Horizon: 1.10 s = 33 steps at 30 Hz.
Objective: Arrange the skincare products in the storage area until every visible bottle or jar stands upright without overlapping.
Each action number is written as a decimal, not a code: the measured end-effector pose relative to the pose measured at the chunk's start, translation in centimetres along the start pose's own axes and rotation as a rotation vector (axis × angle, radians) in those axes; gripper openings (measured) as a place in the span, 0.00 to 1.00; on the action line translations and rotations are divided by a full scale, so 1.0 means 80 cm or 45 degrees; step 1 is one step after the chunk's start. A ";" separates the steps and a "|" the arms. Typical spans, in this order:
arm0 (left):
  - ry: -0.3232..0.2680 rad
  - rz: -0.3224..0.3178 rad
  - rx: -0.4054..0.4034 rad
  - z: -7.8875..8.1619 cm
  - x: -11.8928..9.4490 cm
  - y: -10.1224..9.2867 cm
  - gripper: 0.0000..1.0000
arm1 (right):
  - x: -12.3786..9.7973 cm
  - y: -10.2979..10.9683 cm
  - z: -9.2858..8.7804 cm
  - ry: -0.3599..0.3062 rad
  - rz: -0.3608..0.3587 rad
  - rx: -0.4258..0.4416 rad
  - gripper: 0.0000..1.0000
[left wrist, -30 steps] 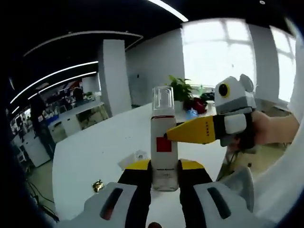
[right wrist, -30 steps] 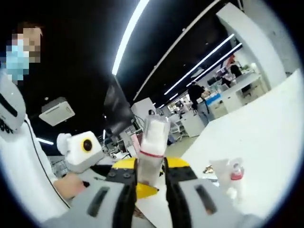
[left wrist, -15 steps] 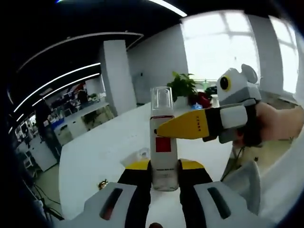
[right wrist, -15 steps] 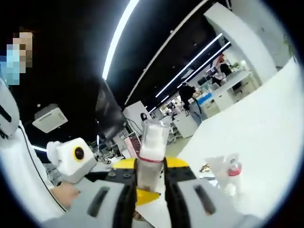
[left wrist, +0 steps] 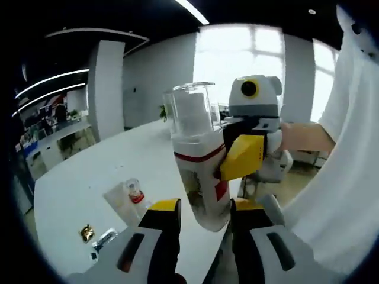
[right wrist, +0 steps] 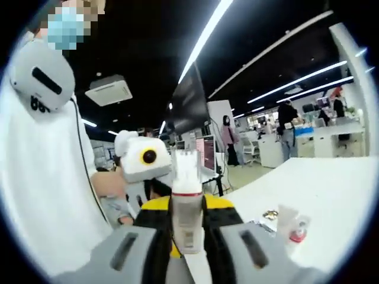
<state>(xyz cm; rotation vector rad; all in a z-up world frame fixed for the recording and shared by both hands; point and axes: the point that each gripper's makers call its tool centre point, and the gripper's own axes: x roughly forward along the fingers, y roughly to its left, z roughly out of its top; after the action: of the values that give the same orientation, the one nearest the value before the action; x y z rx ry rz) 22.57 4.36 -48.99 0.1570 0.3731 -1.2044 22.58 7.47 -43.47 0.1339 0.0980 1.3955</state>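
Both the left gripper (left wrist: 198, 214) and right gripper (right wrist: 187, 220) clamp one clear-capped spray bottle (left wrist: 198, 160), held aloft between them above the white table (left wrist: 89, 183).

bottle (left wrist: 198, 177) label print too blurred to read; perhaps no legible text anywhere.

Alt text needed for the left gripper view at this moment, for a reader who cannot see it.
A clear-capped white bottle with a red band is held tilted above a white table, the left gripper at its base and the right gripper clamping its side. A small red-capped bottle lies on the table behind.
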 end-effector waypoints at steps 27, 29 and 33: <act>0.191 -0.078 0.092 -0.030 0.002 0.006 0.17 | 0.008 -0.004 -0.029 0.045 0.009 0.028 0.22; 0.202 -0.086 0.091 -0.033 0.004 0.007 0.17 | 0.007 -0.006 -0.028 0.047 0.006 0.024 0.22; 0.246 -0.092 0.101 -0.044 0.010 0.013 0.17 | 0.005 -0.011 -0.019 0.034 0.002 0.004 0.21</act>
<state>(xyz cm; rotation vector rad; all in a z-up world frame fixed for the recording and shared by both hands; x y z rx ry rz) 23.04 5.15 -52.63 0.3326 0.5030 -1.2801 23.25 7.82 -45.09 0.1179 0.1228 1.3986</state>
